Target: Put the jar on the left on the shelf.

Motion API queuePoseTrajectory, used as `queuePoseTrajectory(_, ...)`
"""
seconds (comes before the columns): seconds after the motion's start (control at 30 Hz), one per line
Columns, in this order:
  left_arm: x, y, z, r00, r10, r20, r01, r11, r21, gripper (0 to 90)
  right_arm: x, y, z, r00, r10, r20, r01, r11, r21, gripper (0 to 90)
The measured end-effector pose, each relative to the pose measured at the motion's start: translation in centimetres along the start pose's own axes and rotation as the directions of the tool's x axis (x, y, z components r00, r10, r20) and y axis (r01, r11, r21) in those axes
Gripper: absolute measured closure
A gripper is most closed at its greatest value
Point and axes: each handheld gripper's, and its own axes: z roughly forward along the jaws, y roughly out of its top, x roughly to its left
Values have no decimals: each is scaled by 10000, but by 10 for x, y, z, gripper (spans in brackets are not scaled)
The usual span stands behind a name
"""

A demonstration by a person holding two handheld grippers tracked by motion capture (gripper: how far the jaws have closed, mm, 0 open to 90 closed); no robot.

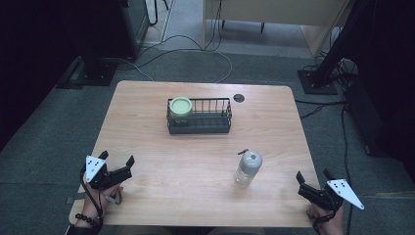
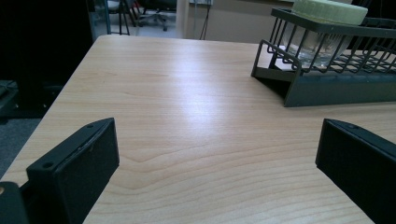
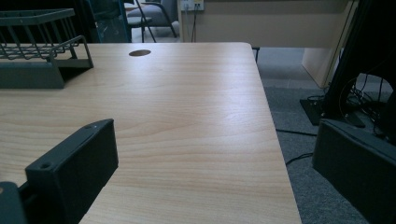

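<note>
A wooden table (image 1: 161, 147) carries a black wire basket (image 1: 199, 116) toward its far side, a green-lidded jar (image 1: 180, 106) in its left end. Nearer stands a clear bottle (image 1: 248, 167), seemingly grey-capped. The left gripper (image 1: 117, 160) and right gripper (image 1: 313, 175) hover spread wide, empty.

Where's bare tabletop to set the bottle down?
Bare wood lies between the left gripper and the bottle, and in the strip in front of the wire basket. The basket's left end is taken by a green-lidded jar; its right part looks empty.
</note>
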Motion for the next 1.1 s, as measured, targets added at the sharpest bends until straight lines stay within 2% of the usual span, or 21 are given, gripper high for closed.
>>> queuePoseTrajectory(0.33, 7, -2, -10, 9997, -21, -224, 20, 10000, -65, 0, 0, 0, 0, 10000, -9, 17, 9, 10000, 16, 0)
queuePoseTrajectory(0.43, 13, -4, -20, 9994, 73, -329, -74, 10000, -50, 0, 1, 0, 0, 10000, -37, 22, 37, 10000, 23, 0)
queuePoseTrajectory(0.67, 17, -6, -26, 9988, 146, -462, -150, 9999, -78, 0, 1, 0, 0, 9999, -83, 91, 82, 10000, 24, 0)
queuePoseTrajectory(0.77, 24, -8, -36, 9973, 374, -639, -381, 9992, -100, 0, 1, 0, 1, 9999, -86, 108, 86, 10000, 24, 1)
queuePoseTrajectory(1.0, 30, -9, -41, 9962, 320, -811, -340, 9991, -241, 0, 2, 0, 0, 9998, -148, 166, 147, 9999, 26, 1)
queuePoseTrajectory(1.1, 36, -10, -46, 9941, 444, -994, -473, 9985, -268, 0, 2, 0, 0, 9998, -140, 158, 139, 9999, 31, 0)
